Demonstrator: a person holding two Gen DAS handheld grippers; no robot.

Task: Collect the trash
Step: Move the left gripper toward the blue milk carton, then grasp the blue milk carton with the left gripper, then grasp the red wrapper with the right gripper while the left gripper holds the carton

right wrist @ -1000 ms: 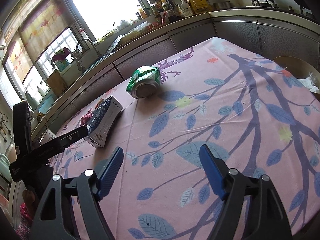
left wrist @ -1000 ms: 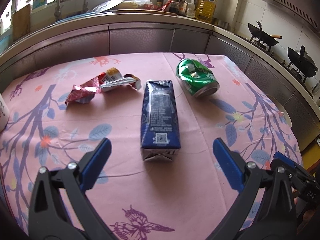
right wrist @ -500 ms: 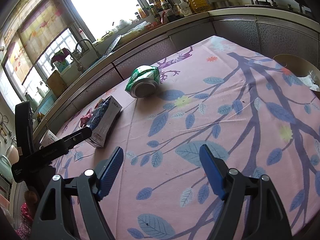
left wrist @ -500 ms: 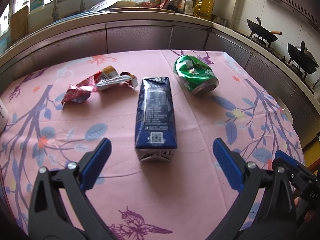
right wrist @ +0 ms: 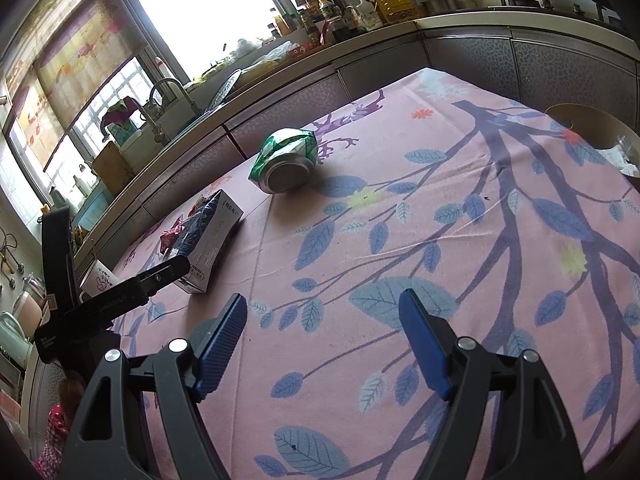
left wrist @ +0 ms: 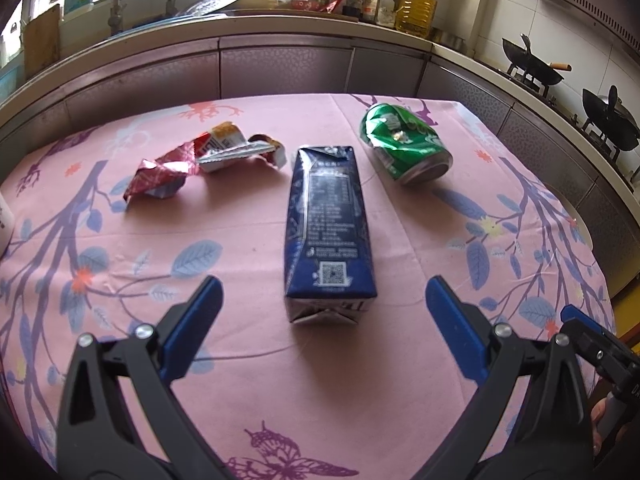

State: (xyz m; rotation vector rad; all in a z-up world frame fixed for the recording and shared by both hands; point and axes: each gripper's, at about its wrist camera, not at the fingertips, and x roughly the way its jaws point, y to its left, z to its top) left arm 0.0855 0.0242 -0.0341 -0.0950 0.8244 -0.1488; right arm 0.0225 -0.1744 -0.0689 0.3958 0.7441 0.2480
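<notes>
A table [left wrist: 248, 380] under a pink cloth printed with purple branches and blue leaves stands close to an L-shaped kitchen counter [left wrist: 280, 24] with grey cabinet fronts. Bright daylight pours through a barred window [right wrist: 192, 12] above the sink tap [right wrist: 164, 92], and bottles [left wrist: 414, 8] crowd the counter corner. Black woks [left wrist: 532, 70] sit on the stove along the white-tiled wall

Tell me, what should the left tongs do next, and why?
Probably ease forward and down so the open left tongs straddle the blue carton. It lies flat on the tablecloth, lined up between the fingers, and nothing is gripped yet.
</notes>
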